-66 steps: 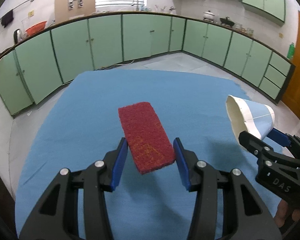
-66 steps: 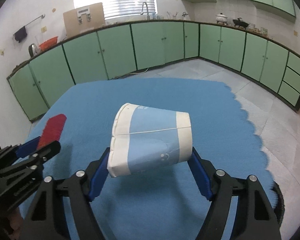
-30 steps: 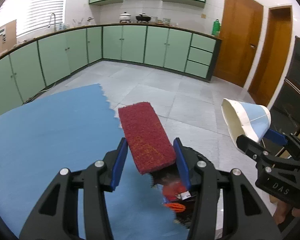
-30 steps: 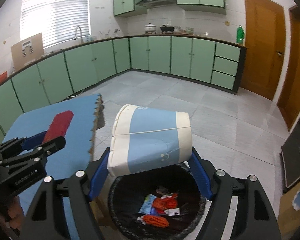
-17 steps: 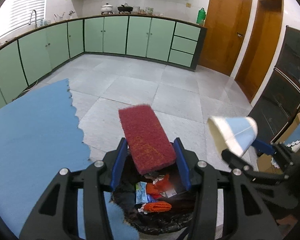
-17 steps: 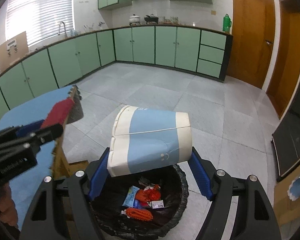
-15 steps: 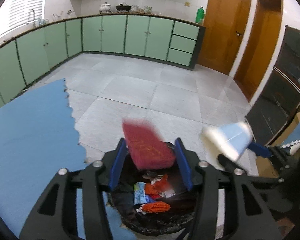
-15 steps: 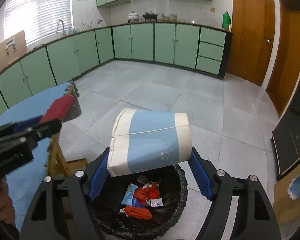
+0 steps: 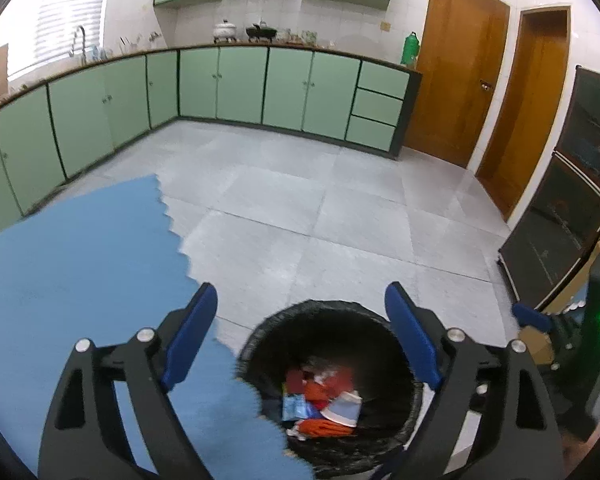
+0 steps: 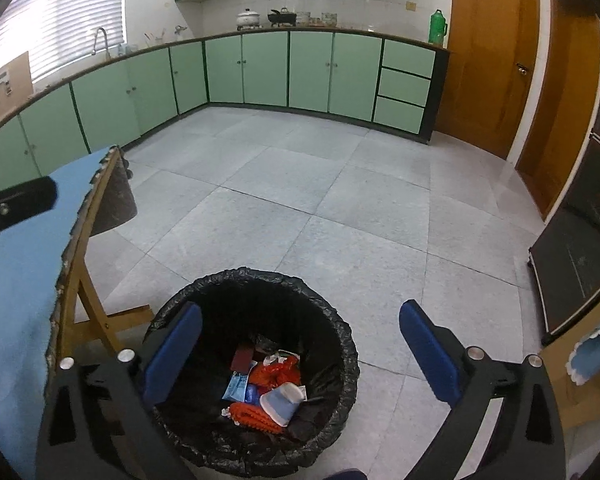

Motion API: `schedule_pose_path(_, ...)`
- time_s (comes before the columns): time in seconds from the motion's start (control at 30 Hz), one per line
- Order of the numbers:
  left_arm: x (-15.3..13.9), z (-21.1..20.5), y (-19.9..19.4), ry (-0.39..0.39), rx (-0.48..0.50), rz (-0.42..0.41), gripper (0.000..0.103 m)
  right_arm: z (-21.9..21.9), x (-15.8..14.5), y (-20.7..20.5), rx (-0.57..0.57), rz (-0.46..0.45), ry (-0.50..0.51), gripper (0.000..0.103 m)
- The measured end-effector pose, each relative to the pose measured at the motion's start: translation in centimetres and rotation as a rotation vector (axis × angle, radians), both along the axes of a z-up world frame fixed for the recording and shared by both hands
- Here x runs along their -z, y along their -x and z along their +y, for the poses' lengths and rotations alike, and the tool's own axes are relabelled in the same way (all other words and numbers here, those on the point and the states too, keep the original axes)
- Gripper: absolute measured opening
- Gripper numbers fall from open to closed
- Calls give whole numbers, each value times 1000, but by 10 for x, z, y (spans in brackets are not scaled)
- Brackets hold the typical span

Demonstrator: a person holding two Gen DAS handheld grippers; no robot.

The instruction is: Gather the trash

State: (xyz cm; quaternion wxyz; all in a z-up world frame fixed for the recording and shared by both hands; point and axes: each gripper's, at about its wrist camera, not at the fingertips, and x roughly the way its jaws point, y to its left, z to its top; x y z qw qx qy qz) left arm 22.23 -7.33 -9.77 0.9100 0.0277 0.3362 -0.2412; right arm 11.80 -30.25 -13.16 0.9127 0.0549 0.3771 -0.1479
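Note:
A bin lined with a black bag [image 9: 260, 332] stands on the floor below both grippers. My left gripper [image 9: 298, 304] hangs over it, jaws opening wide with nothing between them. My right gripper [image 10: 300, 316] is also above the bin [image 10: 240, 276], jaws opening wide and empty. Inside the bin, the blue-and-white paper cup [image 10: 282, 400] lies on orange and blue scraps, and the dark red scouring pad [image 10: 242, 358] rests behind it. From the left wrist I see the cup [image 9: 342, 408] and the pad [image 9: 294, 380] too.
The table's blue cloth [image 9: 80, 260] ends beside the bin, and a wooden table leg [image 10: 80, 280] stands to its left. Grey floor tiles stretch to green cabinets [image 10: 308, 76]. Wooden doors [image 9: 456, 92] and a black cabinet [image 9: 560, 220] are on the right.
Both grippers swung from over the table to above the bin. Both jaws opened, and the red pad and the paper cup dropped into the bin.

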Motion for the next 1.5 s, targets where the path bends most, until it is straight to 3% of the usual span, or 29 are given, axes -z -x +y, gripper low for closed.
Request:
schedule_pose_path(0.3, -22, 35, 29, -25, -57, -53, 88, 18, -44, 17, -29, -73, -55, 97)
schedule_pose_path(0.67, -46, 57, 86, -36, -97, -93, 89, 48, -89, 56, -60, -116, -48, 97)
schedule_pose_path(1.13, -67, 76, 153, -17, -162, -120, 89, 54, -118, 103, -85, -157, -61, 97)
schedule_pose_path(1.5, -88, 88, 183, 12, -198, -151, 89, 71, -131, 133, -135, -193, -48, 97)
